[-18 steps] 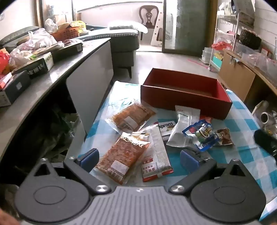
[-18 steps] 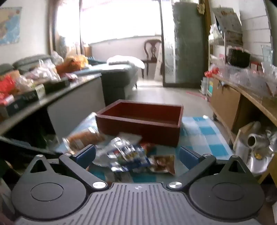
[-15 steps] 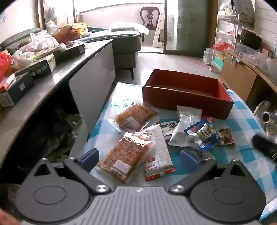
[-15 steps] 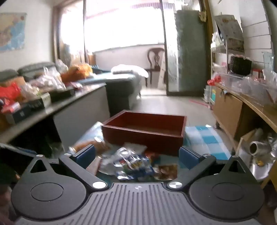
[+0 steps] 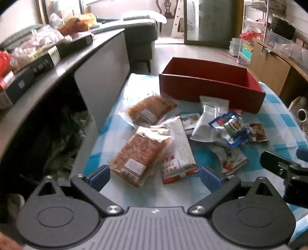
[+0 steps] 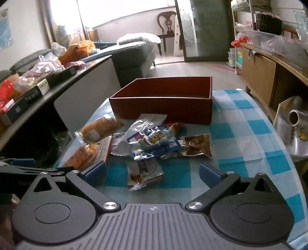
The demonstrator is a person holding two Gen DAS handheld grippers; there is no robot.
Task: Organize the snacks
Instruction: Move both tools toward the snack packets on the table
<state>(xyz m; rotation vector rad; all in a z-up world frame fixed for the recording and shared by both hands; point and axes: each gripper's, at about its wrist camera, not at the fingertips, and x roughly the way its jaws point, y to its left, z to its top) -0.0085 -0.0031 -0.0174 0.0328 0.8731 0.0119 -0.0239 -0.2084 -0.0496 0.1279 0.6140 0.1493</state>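
Checked blue-and-white surface (image 6: 240, 146): snack packets loose before empty red cardboard box (image 6: 163, 107); your tools (image 5: 155, 174) (image 6: 152, 171) spread, empty; grasp nearest packet next.

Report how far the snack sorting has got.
Done: nothing; what shows of the red box looks empty. In hand: nothing; the left tool and right tool hover open over the pile. Left: every packet, including the orange packet and blue packet, lies on the checked cloth.

A pale floor (image 6: 192, 67) is lit by daylight from a wide window (image 6: 119, 15). A grey sofa (image 6: 132, 52), a dark wooden chair (image 6: 167, 19) and a wooden cabinet (image 6: 258, 71) are seen behind.
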